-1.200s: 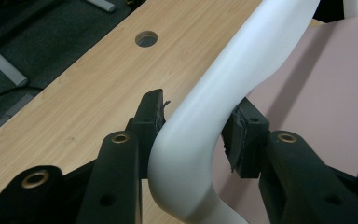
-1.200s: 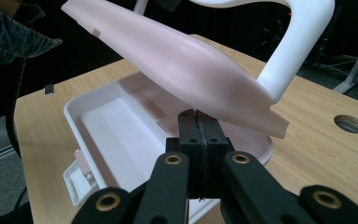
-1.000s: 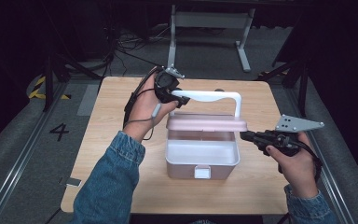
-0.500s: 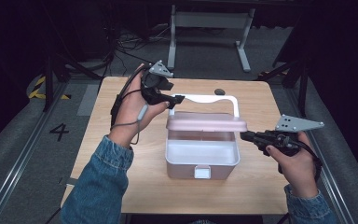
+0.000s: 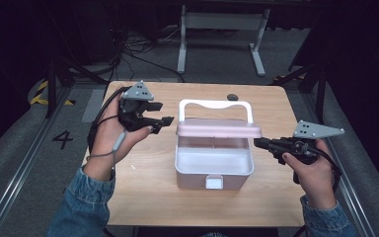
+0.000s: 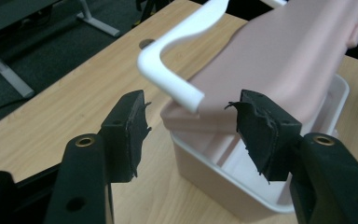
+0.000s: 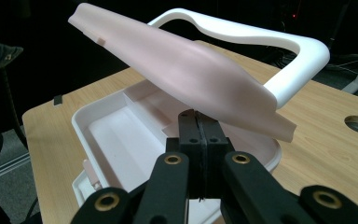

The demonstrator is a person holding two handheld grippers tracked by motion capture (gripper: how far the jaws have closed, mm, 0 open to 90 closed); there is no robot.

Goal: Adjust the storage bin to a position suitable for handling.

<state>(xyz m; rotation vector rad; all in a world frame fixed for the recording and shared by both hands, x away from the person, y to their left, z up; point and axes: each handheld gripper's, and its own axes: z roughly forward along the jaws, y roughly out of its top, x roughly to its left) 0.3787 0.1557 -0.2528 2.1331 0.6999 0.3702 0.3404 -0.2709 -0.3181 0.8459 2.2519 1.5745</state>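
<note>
Two tools over one wooden counter (image 5: pixel 143 187). Left tool (image 5: pixel 164 122): jaws apart, just been opening, nothing between them; white handle (image 5: pixel 215 104) and pink lid (image 5: pixel 219 129) of the box (image 5: pixel 214 170) lie just ahead of its tips. Right tool (image 5: pixel 258 142): jaws closed flat together, tips beneath the raised lid's edge, the open white box directly ahead.

A lab or test space is suggested. A wooden table (image 5: pixel 143 197) is ringed by dark floor, cables (image 5: pixel 143 54) and a metal stand (image 5: pixel 219 22).
</note>
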